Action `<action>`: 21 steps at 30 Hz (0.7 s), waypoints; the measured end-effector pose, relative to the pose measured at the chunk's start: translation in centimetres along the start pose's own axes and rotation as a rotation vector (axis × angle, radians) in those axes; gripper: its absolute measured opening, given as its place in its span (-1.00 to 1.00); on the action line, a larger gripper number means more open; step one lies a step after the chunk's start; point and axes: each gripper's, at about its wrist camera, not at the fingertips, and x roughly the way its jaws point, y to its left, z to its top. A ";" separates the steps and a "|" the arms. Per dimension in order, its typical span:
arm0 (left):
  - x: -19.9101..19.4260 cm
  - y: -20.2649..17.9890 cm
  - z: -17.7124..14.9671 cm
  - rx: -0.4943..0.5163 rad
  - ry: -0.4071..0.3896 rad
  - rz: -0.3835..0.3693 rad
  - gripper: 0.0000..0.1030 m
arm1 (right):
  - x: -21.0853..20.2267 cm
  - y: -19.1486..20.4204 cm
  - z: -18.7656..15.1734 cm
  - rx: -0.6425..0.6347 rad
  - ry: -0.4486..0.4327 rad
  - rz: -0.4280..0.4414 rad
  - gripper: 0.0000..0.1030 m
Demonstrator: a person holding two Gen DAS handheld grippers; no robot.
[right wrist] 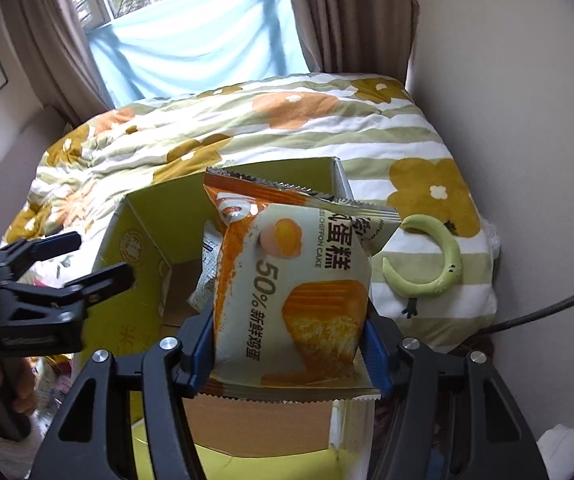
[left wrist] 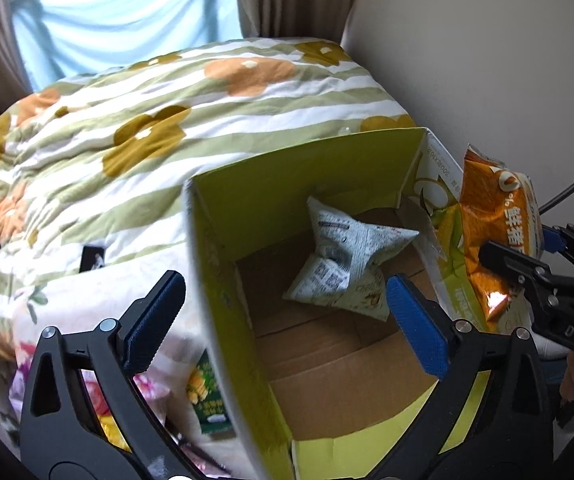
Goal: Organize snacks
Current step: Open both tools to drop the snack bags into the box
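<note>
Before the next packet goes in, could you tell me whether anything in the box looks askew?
The pale snack packet in the green box leans tilted against the far wall rather than lying flat. Nothing looks spilled or torn.

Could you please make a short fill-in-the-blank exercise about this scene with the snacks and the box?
1. The right gripper holds a packet of chiffon ____.
2. The white snack packet lies inside the ____.
3. The jaws of the left gripper are ____, with nothing held.
4. The crescent-shaped green object lies on the ____.

Missing words: cake; box; open; bed
</note>
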 end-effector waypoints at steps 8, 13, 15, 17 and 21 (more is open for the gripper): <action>-3.1 2.9 -1.6 -0.090 -0.027 0.010 0.94 | 1.4 1.2 2.4 -0.050 -0.002 0.058 0.14; -4.0 3.1 -2.2 -0.078 -0.040 0.062 0.94 | 3.3 1.5 3.5 -0.076 -0.024 0.033 0.99; -4.1 3.2 -2.8 -0.080 -0.035 0.072 0.94 | 3.4 1.3 3.1 -0.065 -0.025 0.017 0.99; -4.2 3.2 -3.3 -0.081 -0.035 0.081 0.94 | 3.0 1.2 2.5 -0.054 -0.033 0.013 0.99; -4.3 3.0 -3.9 -0.082 -0.033 0.092 0.94 | 2.4 1.2 1.4 -0.057 -0.018 0.013 0.99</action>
